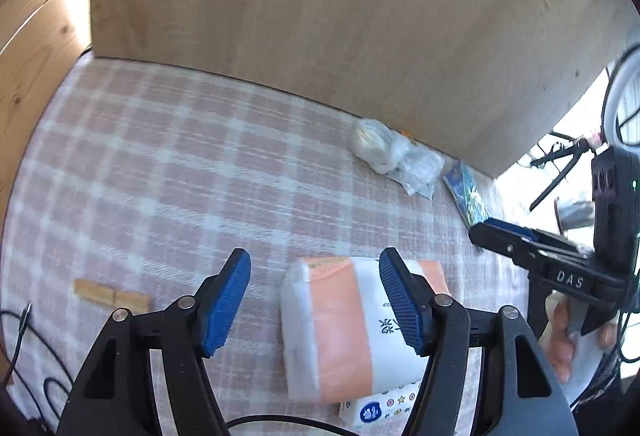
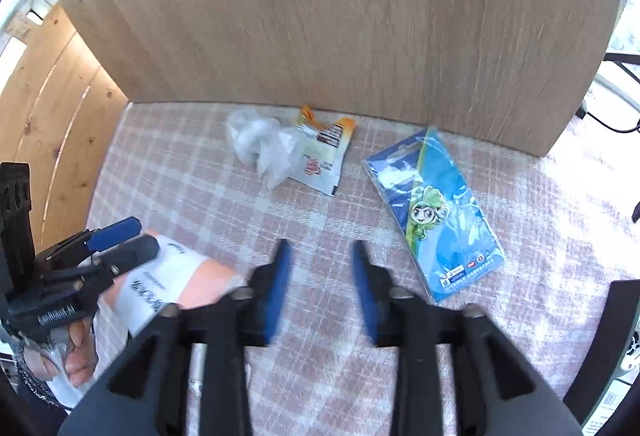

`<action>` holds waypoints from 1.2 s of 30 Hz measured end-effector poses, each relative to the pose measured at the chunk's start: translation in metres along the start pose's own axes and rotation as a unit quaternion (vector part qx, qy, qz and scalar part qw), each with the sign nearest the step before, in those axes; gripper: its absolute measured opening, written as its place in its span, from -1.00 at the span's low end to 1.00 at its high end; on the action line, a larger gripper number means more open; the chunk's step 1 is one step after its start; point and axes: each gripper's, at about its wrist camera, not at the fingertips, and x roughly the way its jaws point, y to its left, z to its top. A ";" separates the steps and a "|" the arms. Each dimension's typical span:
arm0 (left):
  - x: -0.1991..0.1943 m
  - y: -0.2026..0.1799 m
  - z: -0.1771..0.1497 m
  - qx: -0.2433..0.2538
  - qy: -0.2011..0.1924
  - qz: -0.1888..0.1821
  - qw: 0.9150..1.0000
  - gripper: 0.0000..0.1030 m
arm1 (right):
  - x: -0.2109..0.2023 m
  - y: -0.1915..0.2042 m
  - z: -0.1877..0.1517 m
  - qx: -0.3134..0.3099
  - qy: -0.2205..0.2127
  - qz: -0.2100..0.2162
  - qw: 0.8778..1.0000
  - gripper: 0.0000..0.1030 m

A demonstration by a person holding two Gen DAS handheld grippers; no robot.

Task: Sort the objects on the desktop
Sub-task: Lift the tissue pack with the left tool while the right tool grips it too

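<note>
An orange-and-white tissue pack (image 1: 344,332) lies on the pink checked tablecloth (image 1: 180,175). My left gripper (image 1: 314,300) hovers over it, open; its right finger overlaps the pack and its left pad stands clear of it. In the right wrist view the same pack (image 2: 180,284) shows at the lower left under the left gripper (image 2: 138,238). My right gripper (image 2: 322,276) is open over bare cloth, with nothing between its fingers. Beyond it lie a blue carded package with a green cartoon figure (image 2: 436,211), an orange-and-white sachet (image 2: 324,151) and a crumpled clear plastic bag (image 2: 260,143).
A tall wooden board (image 1: 360,15) closes off the back of the table. Two wooden clips (image 1: 112,296) lie at the left, beside black cables (image 1: 24,336). A small printed tissue packet (image 1: 380,408) sits under the big pack. A hand (image 1: 560,336) grips the right gripper's handle.
</note>
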 end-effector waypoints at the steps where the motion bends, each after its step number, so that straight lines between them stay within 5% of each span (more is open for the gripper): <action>1: -0.009 0.007 -0.001 -0.012 -0.007 0.000 1.000 0.24 | -0.004 0.002 0.003 -0.008 -0.002 0.011 1.000 -0.06; 5: -0.030 0.023 -0.027 -0.027 -0.002 0.016 1.000 0.24 | 0.006 0.029 0.018 -0.043 -0.008 0.027 0.999 -0.04; 12: -0.029 -0.006 -0.081 -0.060 0.031 -0.042 0.997 0.24 | 0.037 0.050 0.015 -0.049 0.022 0.054 0.997 0.00; 17: 0.008 -0.042 -0.080 -0.052 0.030 -0.045 0.997 0.24 | 0.070 0.053 0.007 -0.023 0.076 0.086 0.993 0.00; 24: 0.013 -0.018 -0.070 -0.073 0.012 -0.017 0.997 0.24 | 0.065 0.042 -0.022 0.033 0.116 0.177 0.977 0.00; 28: 0.008 -0.009 -0.068 -0.080 0.010 -0.011 0.997 0.25 | 0.052 0.053 -0.026 0.002 0.073 0.104 0.992 0.00; 36: 0.025 -0.026 -0.074 -0.063 0.031 -0.020 0.997 0.31 | 0.070 0.085 -0.026 -0.042 0.105 0.110 0.988 0.01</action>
